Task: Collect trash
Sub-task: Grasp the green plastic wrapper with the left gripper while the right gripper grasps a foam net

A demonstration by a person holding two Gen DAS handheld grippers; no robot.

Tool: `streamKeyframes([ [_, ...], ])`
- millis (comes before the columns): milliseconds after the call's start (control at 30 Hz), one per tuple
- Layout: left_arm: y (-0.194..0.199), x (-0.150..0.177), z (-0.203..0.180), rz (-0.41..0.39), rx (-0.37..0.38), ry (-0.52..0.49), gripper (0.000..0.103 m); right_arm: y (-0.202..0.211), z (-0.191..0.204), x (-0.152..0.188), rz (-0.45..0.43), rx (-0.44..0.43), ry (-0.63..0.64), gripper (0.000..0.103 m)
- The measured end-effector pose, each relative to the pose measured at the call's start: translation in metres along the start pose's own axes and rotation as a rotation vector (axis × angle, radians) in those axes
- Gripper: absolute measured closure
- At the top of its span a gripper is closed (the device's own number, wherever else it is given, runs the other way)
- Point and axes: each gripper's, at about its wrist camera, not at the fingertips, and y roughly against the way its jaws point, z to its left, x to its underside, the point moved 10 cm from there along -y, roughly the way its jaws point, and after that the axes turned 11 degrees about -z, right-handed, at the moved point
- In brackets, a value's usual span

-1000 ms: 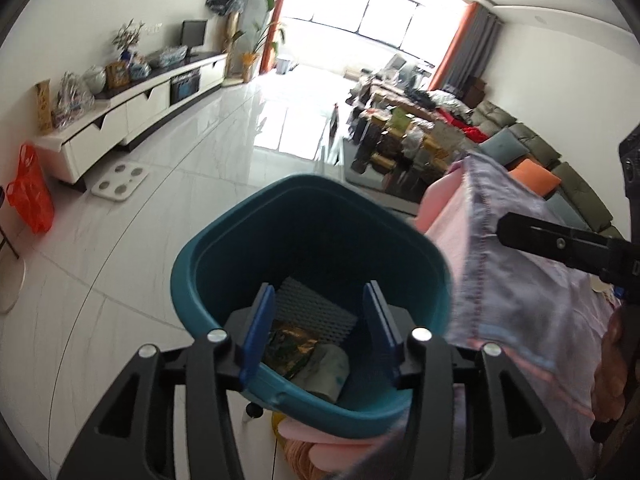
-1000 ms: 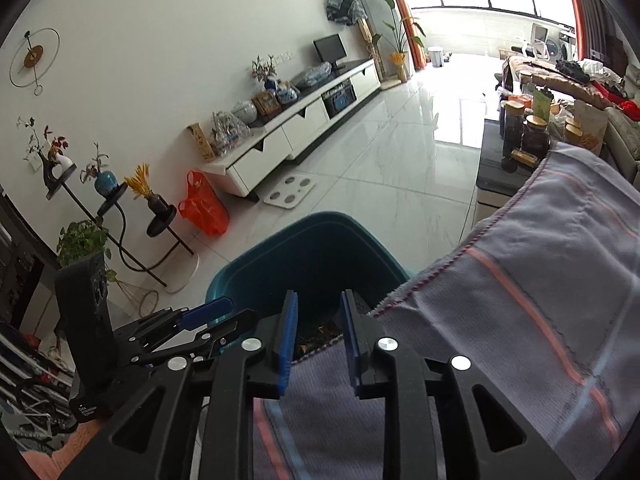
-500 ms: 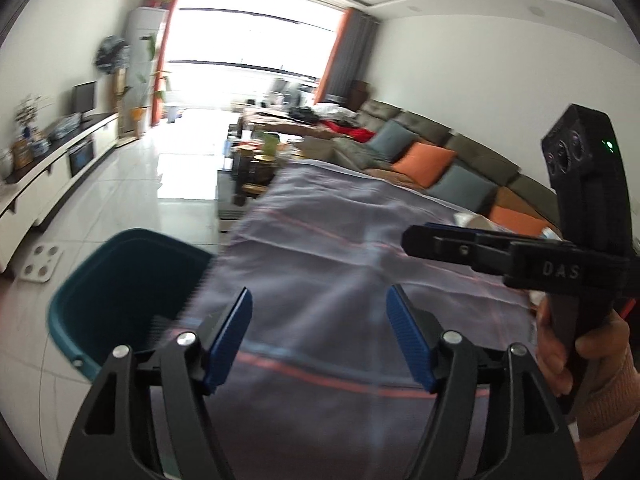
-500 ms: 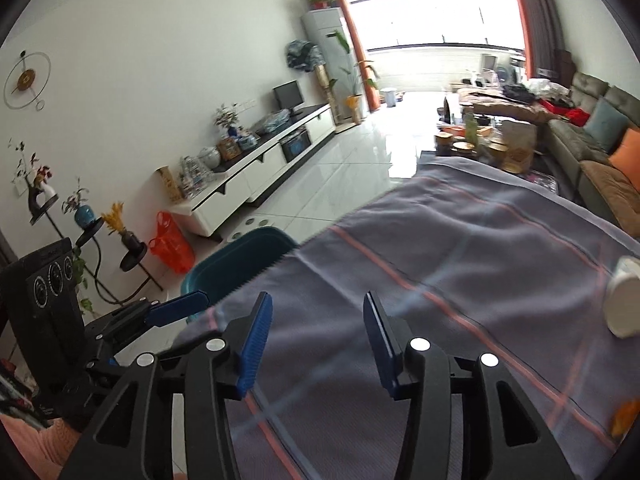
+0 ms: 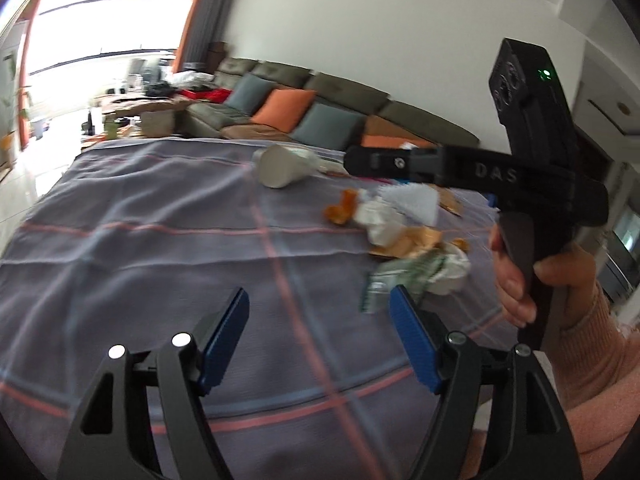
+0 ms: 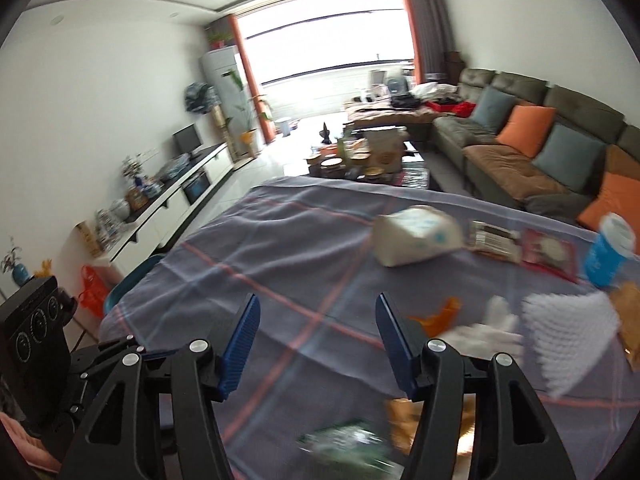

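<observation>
Counter: grey plaid cloth, living room behind.
Left tongs: spread, just widened, empty.
Right tongs: same.
Advice: take the green wrapper, nearest; pinch it flat.

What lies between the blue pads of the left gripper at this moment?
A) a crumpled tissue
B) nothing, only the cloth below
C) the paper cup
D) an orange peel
B: the left gripper is open over the striped cloth, and the trash pile lies farther off to the right.
</observation>
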Motion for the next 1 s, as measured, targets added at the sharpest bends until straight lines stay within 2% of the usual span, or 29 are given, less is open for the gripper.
streamKeyframes([
  [133, -0.030, 0.008, -0.030, 0.061, 0.072, -0.031, 0.030, 0.015, -0.050, 0.004, -0.009, 0.094, -0.063, 0.043],
  [267, -0.053, 0.016, -0.045, 0.124, 0.091, -0.046, 0.030, 0.030, -0.109, 0.012, -0.011, 0.205, -0.154, 0.042],
  [433, -0.069, 0.019, -0.048, 0.178, 0.112, -0.042, 0.031, 0.045, -0.176, 0.026, -0.013, 0.299, -0.308, 0.039],
  [500, -0.073, 0.020, -0.050, 0.195, 0.112, -0.045, 0.034, 0.048, -0.193, 0.033, -0.013, 0.316, -0.356, 0.036],
  [633, -0.080, 0.026, -0.053, 0.233, 0.126, -0.035, 0.050, 0.048, -0.220, 0.046, -0.002, 0.316, -0.453, 0.030],
  [667, -0.080, 0.026, -0.052, 0.234, 0.122, -0.037, 0.050, 0.044, -0.221, 0.048, 0.003, 0.308, -0.477, 0.030],
  [733, -0.080, 0.025, -0.052, 0.232, 0.126, -0.033, 0.060, 0.037, -0.224, 0.051, 0.012, 0.285, -0.509, 0.030],
  [833, -0.077, 0.025, -0.052, 0.229, 0.129, -0.026, 0.064, 0.029, -0.223, 0.050, 0.016, 0.270, -0.515, 0.030],
  [900, -0.074, 0.024, -0.050, 0.222, 0.121, -0.032, 0.066, 0.023, -0.221, 0.048, 0.017, 0.264, -0.523, 0.035],
  [967, -0.071, 0.023, -0.050, 0.212, 0.120, -0.038, 0.067, 0.020, -0.221, 0.049, 0.020, 0.258, -0.542, 0.047],
  [1000, -0.068, 0.021, -0.050, 0.206, 0.118, -0.040, 0.068, 0.019, -0.221, 0.049, 0.023, 0.254, -0.547, 0.058],
])
